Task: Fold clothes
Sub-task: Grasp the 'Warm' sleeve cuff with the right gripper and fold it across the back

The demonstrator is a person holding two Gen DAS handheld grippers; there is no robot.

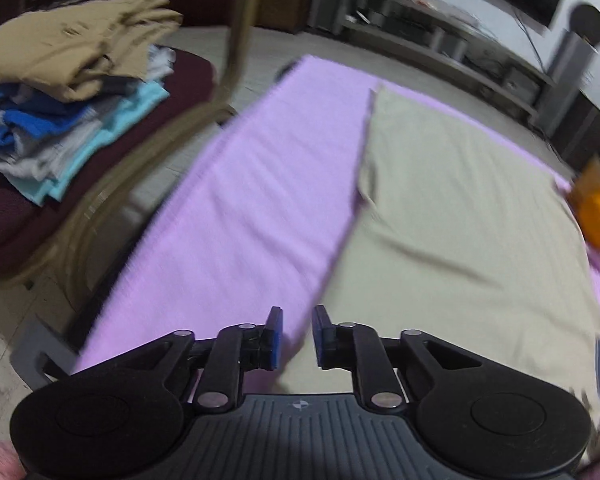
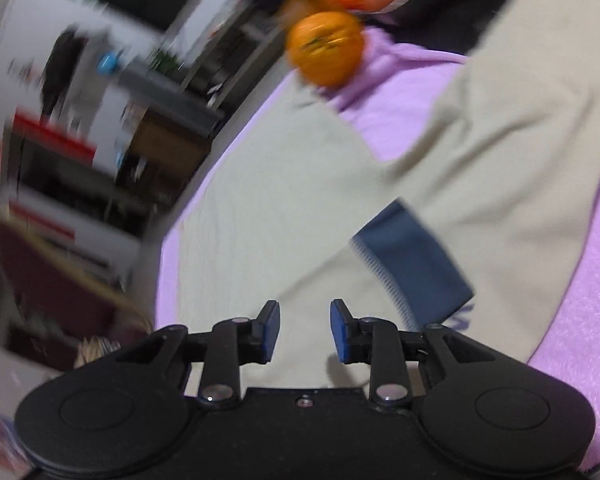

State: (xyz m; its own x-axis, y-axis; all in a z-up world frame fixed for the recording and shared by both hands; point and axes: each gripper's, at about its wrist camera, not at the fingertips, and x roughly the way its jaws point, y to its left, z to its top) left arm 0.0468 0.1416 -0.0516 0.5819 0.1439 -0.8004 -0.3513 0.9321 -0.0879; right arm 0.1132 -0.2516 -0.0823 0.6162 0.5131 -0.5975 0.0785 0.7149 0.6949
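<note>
Blur: both views smeared; orange object point(image 2: 325, 49) unclear.
Beige garment point(image 1: 460, 216): flat on purple-covered counter point(image 1: 240, 208), ahead of both.
Left hand-held gripper point(image 1: 297, 338): parted, empty.
Right hand-held gripper point(image 2: 305, 332): parted, empty, over garment.
Folded pile point(image 1: 60, 92): far left.

No writing, label, brand or number can be read in either view; motion blur smears every surface.

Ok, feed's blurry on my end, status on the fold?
Left gripper open, empty. Right gripper open, empty. Beige shirt flat on purple cloth, sleeve folded in. Nothing in the way.
</note>
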